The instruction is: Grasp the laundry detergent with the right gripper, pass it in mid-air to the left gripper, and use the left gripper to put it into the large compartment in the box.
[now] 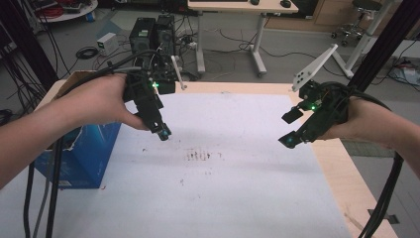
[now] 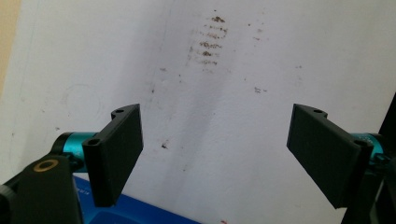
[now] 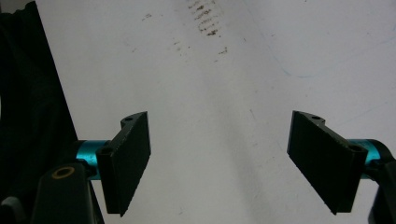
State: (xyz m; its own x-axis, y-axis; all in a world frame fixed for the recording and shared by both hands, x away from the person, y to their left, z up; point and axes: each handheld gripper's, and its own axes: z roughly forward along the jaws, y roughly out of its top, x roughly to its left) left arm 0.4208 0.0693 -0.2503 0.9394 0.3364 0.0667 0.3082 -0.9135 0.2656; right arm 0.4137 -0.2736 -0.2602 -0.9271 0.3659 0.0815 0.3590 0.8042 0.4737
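Both grippers, left (image 1: pixel 163 133) and right (image 1: pixel 289 130), jaws wide, empty; blue box (image 1: pixel 81 153) contents hidden.

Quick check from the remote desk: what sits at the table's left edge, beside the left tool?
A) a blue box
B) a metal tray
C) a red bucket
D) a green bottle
A: in the high view a blue box stands at the left edge of the white table sheet, just below the left tool, whose jaws are open with nothing between them.
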